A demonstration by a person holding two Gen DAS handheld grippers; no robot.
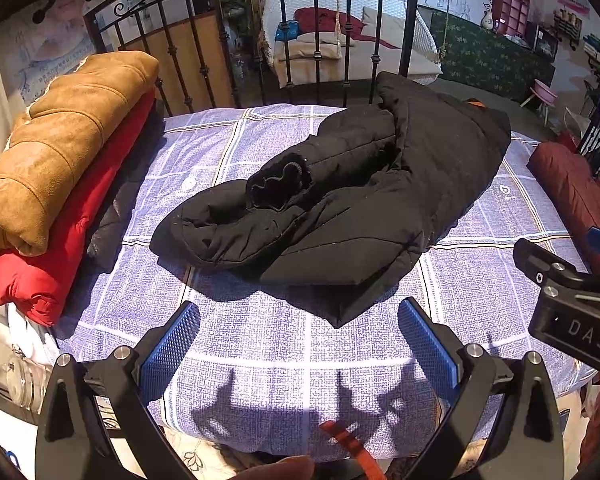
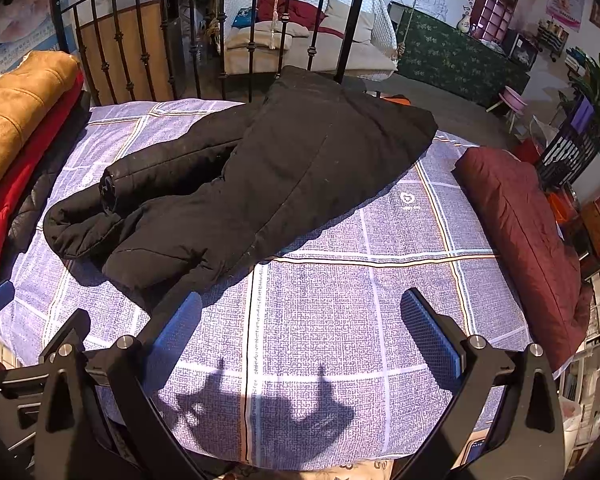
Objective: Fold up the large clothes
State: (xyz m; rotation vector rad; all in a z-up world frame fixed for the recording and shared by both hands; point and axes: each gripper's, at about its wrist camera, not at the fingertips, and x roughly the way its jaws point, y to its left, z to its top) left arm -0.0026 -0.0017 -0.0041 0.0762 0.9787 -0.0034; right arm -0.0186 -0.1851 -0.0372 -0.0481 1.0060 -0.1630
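Bed: covered by a lilac sheet with a pale grid and thin orange lines; it bears every garment here; black iron railing stands at its far edge
Black padded coat: lies partly folded in the middle of the bed, well ahead of both grippers; one sleeve is laid across the body with its cuff turned toward the left; a corner of the hem points at the near edge; in the right wrist view the coat spreads from the centre to the left
Stack at left: tan suede-like jacket folded on top of a red padded jacket; a dark garment lies under them, just beside the black coat but apart from it
Maroon padded garment: lies along the right edge of the bed, well apart from the black coat
Left gripper: hovers over bare sheet near the front edge; fingers spread wide, holding nothing; its shadow falls on the sheet
Right gripper: hovers beside the left one, over bare sheet; fingers spread wide, holding nothing; the coat's near hem lies just ahead of its left finger
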